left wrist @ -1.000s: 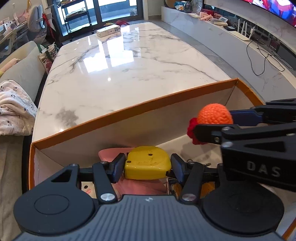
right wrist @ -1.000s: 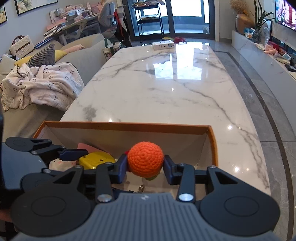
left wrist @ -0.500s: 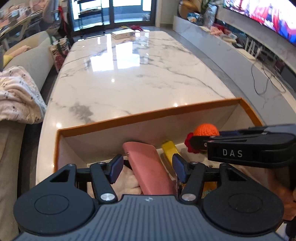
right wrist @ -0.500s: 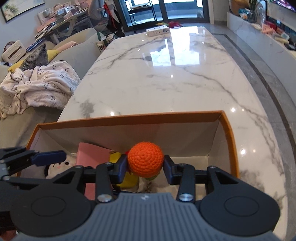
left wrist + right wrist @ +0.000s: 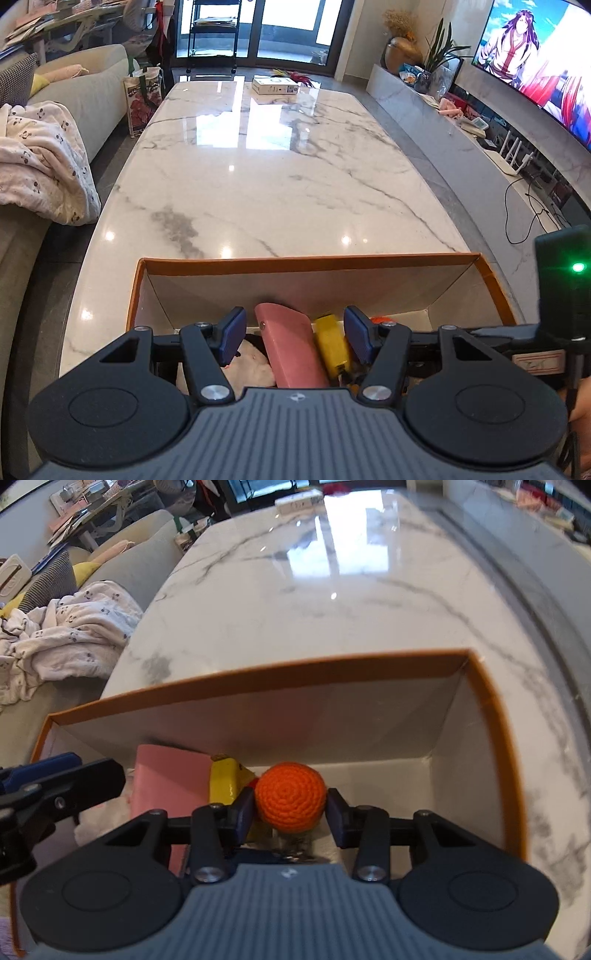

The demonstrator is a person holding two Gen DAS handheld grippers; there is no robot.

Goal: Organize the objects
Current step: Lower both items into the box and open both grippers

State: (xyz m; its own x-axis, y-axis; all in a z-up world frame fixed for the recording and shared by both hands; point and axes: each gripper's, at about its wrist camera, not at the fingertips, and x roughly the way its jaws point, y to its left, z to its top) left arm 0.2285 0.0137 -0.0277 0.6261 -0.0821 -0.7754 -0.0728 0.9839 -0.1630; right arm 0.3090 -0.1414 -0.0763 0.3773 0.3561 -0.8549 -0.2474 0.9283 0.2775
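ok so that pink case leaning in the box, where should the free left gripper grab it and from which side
Probably by its raised far end, from above. The pink case tilts up toward the box's far wall, between soft white fabric and the yellow object. The open left gripper hangs over it; close across its narrow width, which looks within the gripper's opening.

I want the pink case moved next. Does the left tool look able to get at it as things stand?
Probably yes. The left tool is open and empty above the box, with the pink case uncovered below it. The yellow object beside the case may crowd one finger.
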